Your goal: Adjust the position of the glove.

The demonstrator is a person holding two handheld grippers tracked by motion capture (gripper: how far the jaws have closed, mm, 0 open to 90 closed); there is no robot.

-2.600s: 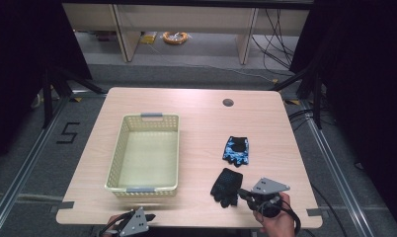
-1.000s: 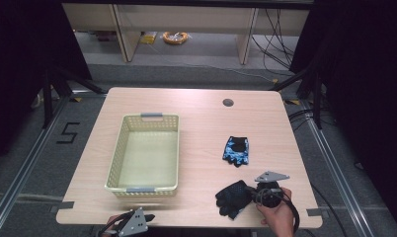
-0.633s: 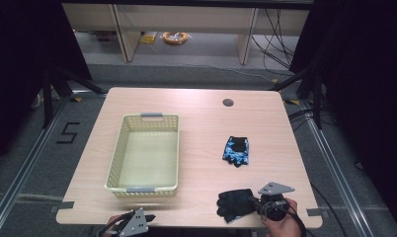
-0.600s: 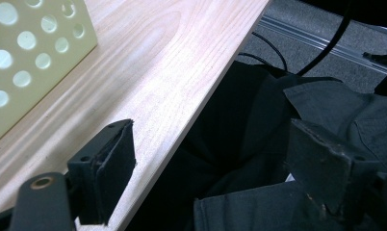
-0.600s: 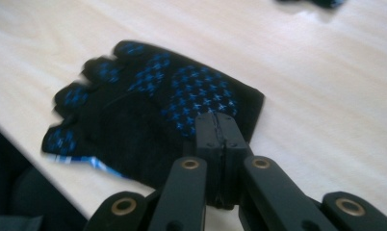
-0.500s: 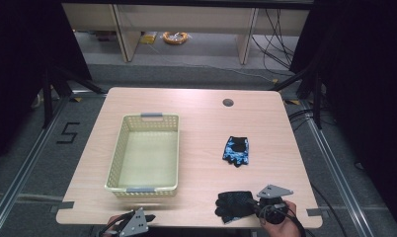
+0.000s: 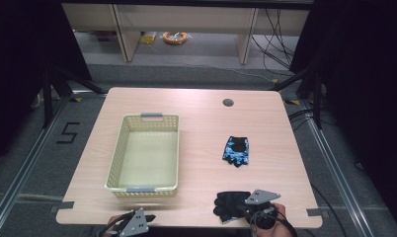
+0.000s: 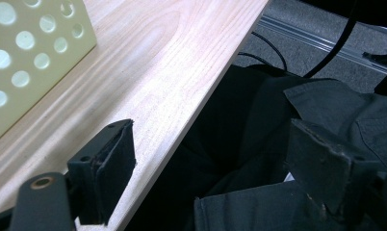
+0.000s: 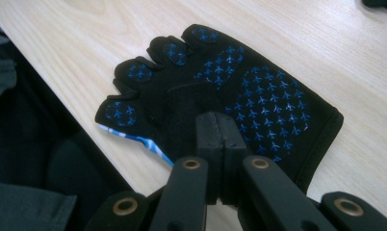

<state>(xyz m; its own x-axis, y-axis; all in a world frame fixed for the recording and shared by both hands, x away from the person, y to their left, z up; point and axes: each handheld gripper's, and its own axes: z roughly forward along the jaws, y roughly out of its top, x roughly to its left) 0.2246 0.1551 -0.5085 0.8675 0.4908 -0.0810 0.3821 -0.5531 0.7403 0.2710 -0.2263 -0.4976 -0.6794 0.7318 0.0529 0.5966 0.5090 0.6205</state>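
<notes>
A black glove [image 7: 227, 202] with blue grip dots [image 9: 259, 91] lies palm up at the table's near edge, its fingertips reaching the edge. My right gripper [image 7: 245, 210] [image 9: 220, 129] is shut on it, pinching the fabric near the palm's middle. A second glove [image 7: 236, 150], blue and black, lies flat farther back on the right half of the table. My left gripper [image 7: 148, 217] [image 8: 215, 159] hangs at the near edge left of centre, open, with nothing held; one finger [image 8: 109, 163] is over the wood, the other over dark clothing.
A pale yellow perforated basket [image 7: 144, 118] [image 8: 32, 53] stands empty on the left half of the wooden table [image 7: 201, 118]. A round cable hole [image 7: 228, 102] sits at the back. Dark clothing [image 8: 259, 125] lies below the near edge.
My right gripper has slid toward the near edge and a little left, dragging the black glove with it. The left gripper and the blue glove have stayed put.
</notes>
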